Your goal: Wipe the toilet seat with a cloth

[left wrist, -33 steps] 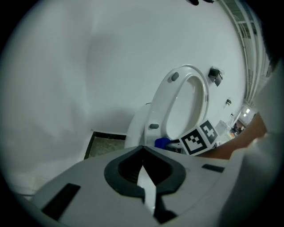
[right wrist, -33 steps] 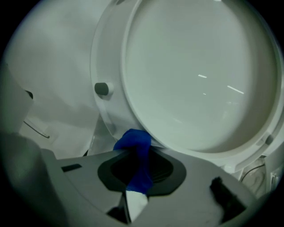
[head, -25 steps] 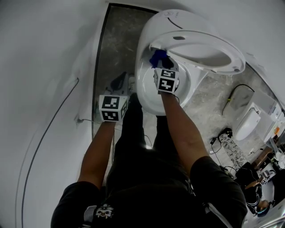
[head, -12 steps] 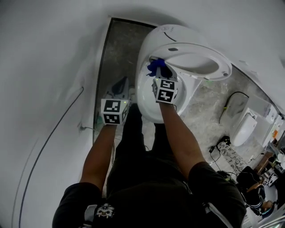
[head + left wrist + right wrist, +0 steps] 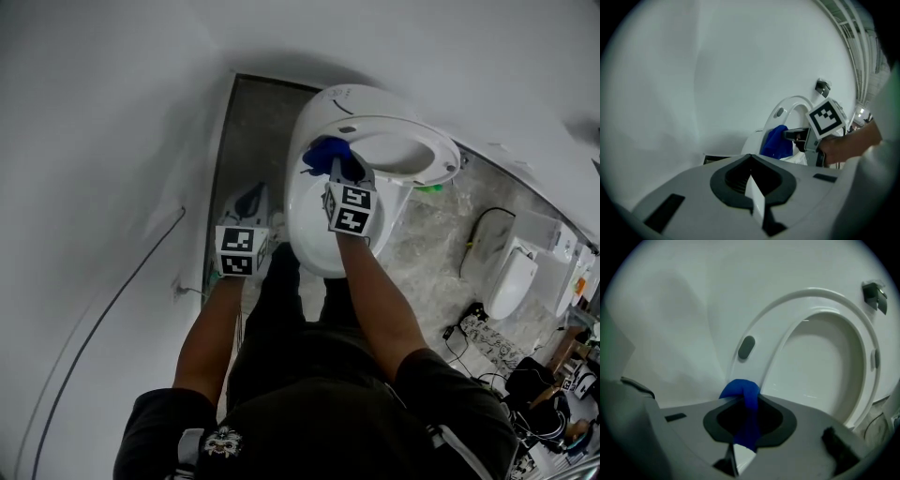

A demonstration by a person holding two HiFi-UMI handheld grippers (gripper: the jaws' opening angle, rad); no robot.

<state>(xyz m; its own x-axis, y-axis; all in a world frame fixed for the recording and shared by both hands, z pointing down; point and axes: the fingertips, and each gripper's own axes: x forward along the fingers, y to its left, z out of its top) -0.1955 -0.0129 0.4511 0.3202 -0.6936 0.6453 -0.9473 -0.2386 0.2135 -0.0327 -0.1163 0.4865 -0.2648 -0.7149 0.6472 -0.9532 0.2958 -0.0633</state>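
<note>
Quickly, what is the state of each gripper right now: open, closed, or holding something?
Left gripper: closed, nothing between its jaws.
Right gripper: closed on the blue cloth.

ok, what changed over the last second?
The right gripper, still shut on the blue cloth, carried it up the rim of the raised toilet seat. Nothing was taken or let go. The left gripper stays shut and empty beside the toilet bowl; the seat stays up.
</note>
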